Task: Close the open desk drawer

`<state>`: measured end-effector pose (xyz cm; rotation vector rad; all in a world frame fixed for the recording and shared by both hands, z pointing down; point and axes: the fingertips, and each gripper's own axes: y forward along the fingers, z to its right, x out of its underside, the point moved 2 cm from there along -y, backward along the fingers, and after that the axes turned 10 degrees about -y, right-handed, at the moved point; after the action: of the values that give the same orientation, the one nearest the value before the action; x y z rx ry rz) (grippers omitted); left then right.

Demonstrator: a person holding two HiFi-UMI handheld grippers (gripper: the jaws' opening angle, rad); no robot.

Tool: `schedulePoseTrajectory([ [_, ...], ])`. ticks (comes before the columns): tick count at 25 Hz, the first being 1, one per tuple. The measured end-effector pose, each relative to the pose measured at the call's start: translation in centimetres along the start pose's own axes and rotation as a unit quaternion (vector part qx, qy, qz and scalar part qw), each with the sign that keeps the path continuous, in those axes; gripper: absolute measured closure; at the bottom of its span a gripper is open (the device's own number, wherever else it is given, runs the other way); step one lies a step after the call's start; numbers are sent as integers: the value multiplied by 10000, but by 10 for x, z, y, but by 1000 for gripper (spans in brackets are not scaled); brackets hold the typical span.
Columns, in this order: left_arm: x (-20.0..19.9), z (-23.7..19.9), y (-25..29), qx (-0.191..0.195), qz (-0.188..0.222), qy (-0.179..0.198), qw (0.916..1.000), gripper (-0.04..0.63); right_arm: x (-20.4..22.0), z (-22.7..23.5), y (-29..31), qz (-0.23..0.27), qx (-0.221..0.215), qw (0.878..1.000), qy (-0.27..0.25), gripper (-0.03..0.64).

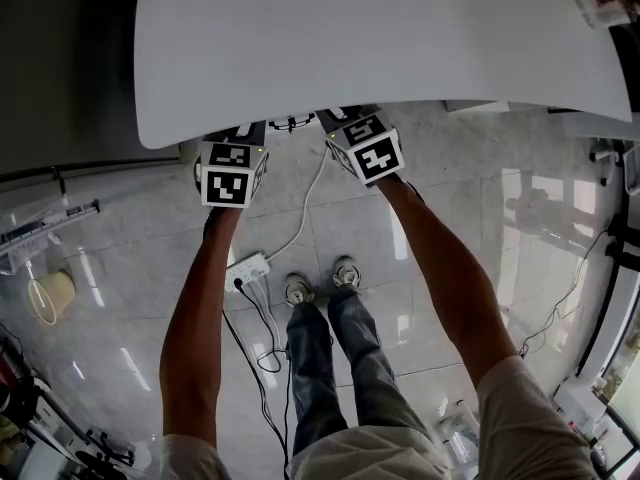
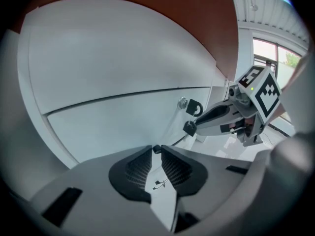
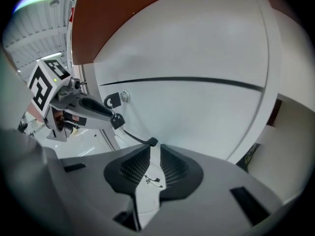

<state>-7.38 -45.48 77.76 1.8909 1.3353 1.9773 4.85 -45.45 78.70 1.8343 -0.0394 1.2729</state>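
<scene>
Fingers (image 2: pixel 135 168) of the left gripper (image 2: pixel 156 150) stand a narrow slit apart with nothing between them, and the right gripper (image 3: pixel 152 142) shows the same thin, empty gap. Both face the white drawer front (image 2: pixel 108 132), which sits under the edge of the white bench (image 1: pixel 380 38) and fills each gripper view. Its small round lock (image 2: pixel 183 103), a black key head (image 2: pixel 195 107) beside it, lies between the two grippers. Whether the tips touch the front cannot be told.

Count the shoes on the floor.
2: the left shoe by the power strip, the right shoe next to it, slightly further forward. No others show.
</scene>
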Motion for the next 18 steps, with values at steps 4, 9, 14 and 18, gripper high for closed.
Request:
schedulePoseTrajectory([
  [4, 13, 7, -4, 111, -47, 176, 9998, 529, 14, -1, -7, -103, 23, 9999, 84, 541],
  [9, 36, 26, -15, 281, -81, 192, 9994, 531, 28, -21, -18, -130, -94, 9999, 37, 552],
  [14, 35, 52, -29, 619, 250, 49, 9978, 583, 20, -38, -36, 168, -139, 9998, 18, 598],
  [18, 45, 68, -41, 723, 287, 46, 9970, 583, 20, -58, -52, 304, -219, 9993, 33, 598],
])
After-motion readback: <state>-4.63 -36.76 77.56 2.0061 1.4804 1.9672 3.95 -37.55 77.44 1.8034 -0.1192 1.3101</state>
